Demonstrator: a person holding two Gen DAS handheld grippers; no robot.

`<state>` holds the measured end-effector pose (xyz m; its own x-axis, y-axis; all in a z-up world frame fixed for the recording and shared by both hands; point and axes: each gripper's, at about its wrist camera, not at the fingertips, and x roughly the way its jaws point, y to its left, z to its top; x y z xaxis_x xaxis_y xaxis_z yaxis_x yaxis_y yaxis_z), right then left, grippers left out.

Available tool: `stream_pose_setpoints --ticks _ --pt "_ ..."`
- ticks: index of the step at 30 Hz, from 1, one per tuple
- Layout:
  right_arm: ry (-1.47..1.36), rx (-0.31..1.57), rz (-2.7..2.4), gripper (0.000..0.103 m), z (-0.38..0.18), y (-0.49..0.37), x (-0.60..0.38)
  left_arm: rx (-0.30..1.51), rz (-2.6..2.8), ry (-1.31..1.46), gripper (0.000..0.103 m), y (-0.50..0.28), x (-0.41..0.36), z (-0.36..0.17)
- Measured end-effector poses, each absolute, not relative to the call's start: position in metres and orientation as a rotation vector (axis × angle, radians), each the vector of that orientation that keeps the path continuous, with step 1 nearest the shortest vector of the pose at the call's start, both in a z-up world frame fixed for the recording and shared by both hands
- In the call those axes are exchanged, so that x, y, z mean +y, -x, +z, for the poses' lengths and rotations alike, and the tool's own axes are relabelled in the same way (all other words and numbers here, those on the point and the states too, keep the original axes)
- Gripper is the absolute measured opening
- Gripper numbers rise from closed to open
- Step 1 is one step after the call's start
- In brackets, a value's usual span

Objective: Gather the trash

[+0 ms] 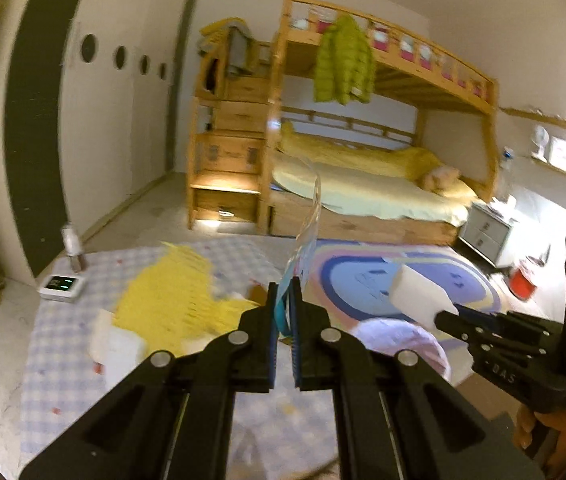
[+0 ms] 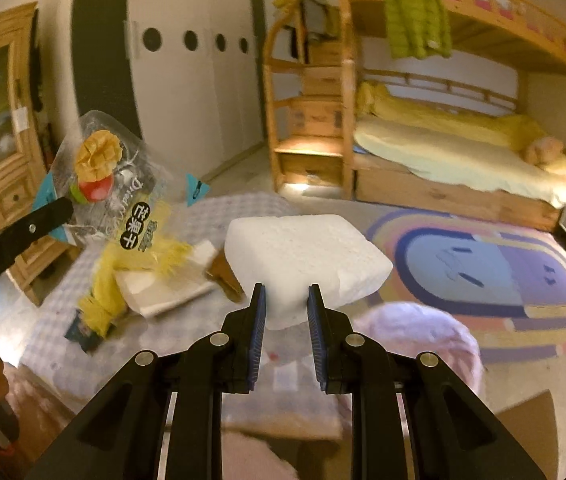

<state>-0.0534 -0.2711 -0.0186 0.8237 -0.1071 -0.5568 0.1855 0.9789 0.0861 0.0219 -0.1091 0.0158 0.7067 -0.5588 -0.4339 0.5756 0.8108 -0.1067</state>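
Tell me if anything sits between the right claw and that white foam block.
Nothing does. The right claw is already closed on the white foam block, holding it above the checked mat. The left claw grips the dried mango bag. No trash bin shows in either view, so that path cannot be judged.

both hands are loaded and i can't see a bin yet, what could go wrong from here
1. The left gripper pinches the dried mango bag only at its bottom edge; the tall, floppy bag could slip free or snag.
2. The right gripper grips the white foam block near one end, so most of it overhangs and it might tip out.
3. The yellow shredded paper is still on the checked mat.
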Motion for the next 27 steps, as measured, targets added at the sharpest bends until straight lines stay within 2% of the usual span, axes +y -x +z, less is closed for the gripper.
stream_pose_setpoints --ticks 13,27 --pt "-0.222 0.647 -0.366 0.023 -0.052 0.097 -0.345 0.605 -0.86 -0.165 0.004 -0.007 -0.229 -0.036" --pt "-0.308 0.757 -0.487 0.023 -0.115 0.075 -0.419 0.727 -0.906 -0.198 0.005 -0.051 -0.322 -0.074"
